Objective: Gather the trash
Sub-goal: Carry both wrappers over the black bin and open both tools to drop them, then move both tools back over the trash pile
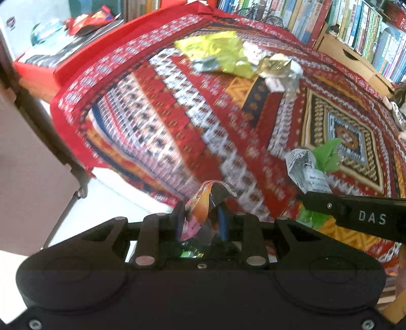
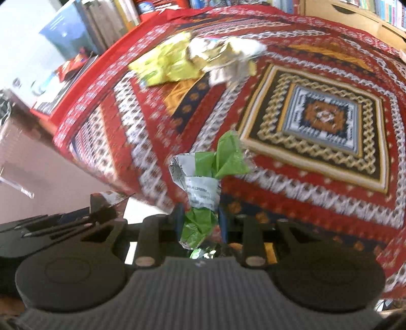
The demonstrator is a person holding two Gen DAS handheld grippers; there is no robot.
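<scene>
My left gripper is shut on an orange and silver snack wrapper, held above the near edge of a table under a red patterned cloth. A crumpled green and white wrapper is clamped in my right gripper, which is shut on it; the same wrapper shows at the right of the left wrist view, above the right gripper's black body. More trash lies at the far side: a yellow-green wrapper and crumpled silver and white wrappers.
Bookshelves stand behind the table, with a wooden unit at the right. A side surface at the far left holds red packets and books. White floor shows below the table's left edge.
</scene>
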